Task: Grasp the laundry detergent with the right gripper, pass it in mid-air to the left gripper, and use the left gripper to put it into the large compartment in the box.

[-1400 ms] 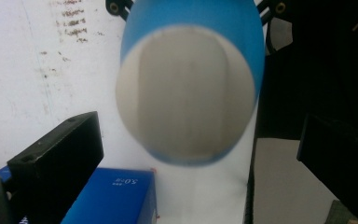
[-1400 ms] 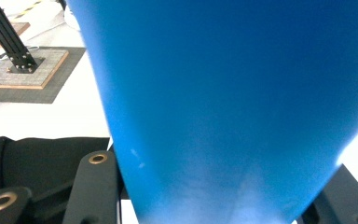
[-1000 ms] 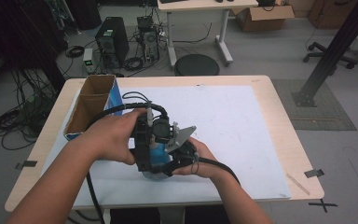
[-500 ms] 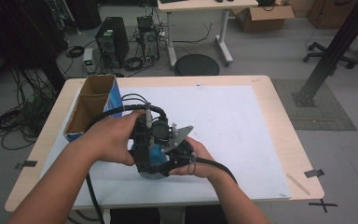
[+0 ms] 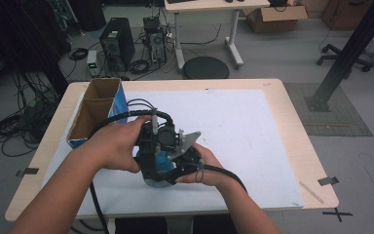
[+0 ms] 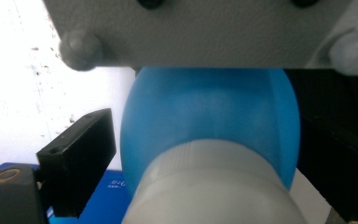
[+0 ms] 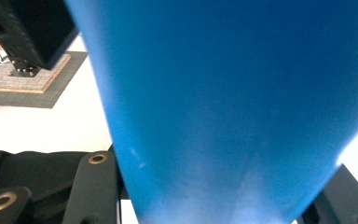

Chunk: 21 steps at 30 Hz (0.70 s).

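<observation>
Near the table's front edge, both hands hold a blue bottle (image 5: pixel 159 161) between the two grippers. In the left gripper view the bottle (image 6: pixel 209 112) and its white cap (image 6: pixel 214 182) lie between the jaws of my left gripper (image 6: pixel 205 154). Those jaws have just been closing. The right-hand jaw lies against the bottle and the left-hand one stands a sliver off it. My right gripper (image 7: pixel 219 196) is shut on the bottle's blue body (image 7: pixel 223 93). From above, the left gripper (image 5: pixel 152 146) and right gripper (image 5: pixel 180 163) sit side by side, hiding most of the bottle.
A cardboard box with a blue side (image 5: pixel 95 112) stands open at the table's back left. A white sheet (image 5: pixel 243 122) covers most of the wooden table (image 5: pixel 292 112). Black cables (image 5: pixel 224 173) trail from both grippers toward the front edge.
Both hands keep their place around the bottle; from above nothing else has visibly moved.
</observation>
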Available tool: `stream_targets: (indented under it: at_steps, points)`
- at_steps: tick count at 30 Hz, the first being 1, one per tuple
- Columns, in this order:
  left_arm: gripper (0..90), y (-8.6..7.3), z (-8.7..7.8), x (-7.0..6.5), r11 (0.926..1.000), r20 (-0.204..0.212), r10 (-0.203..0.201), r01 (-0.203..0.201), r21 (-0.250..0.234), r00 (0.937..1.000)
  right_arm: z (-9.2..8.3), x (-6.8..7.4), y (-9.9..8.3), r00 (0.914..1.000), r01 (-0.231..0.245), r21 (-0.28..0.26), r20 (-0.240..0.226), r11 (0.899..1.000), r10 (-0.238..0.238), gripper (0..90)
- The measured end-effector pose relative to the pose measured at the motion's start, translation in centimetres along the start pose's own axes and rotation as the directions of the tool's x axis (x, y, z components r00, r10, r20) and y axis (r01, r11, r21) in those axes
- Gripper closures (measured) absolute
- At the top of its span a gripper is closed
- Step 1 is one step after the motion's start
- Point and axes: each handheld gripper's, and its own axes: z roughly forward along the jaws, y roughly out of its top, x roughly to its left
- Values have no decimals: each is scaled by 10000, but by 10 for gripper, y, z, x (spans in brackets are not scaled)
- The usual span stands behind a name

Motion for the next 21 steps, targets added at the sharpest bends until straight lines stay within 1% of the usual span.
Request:
stream_targets:
  at_steps: [1,5,9,16,17,20,21]
  points:
    - [116,-1,0,0,10000,-3,-36,36,-56,10000,0,0,0,10000,55,2,18,10000,-55,457]
    - [145,-1,-1,0,10000,31,36,-36,-26,10000,0,-1,1,10000,96,-7,24,10000,-96,457]
    - [157,-2,-1,-1,10000,2,12,-12,-79,10000,0,0,1,10000,93,3,19,10000,-93,457]
    - [195,-3,-1,-1,9999,87,22,-21,-101,10000,2,0,1,10000,31,20,30,10000,-31,457]
    - [202,-3,-1,-1,9999,104,108,-107,-50,9999,2,0,1,10000,15,4,19,10000,-15,457]
    - [212,-4,0,0,10000,119,51,-51,-23,9999,2,-1,1,10000,65,17,10,10000,-65,457]
    - [215,-4,0,0,10000,99,88,-88,-10,9999,2,-1,1,10000,84,22,9,10000,-84,457]
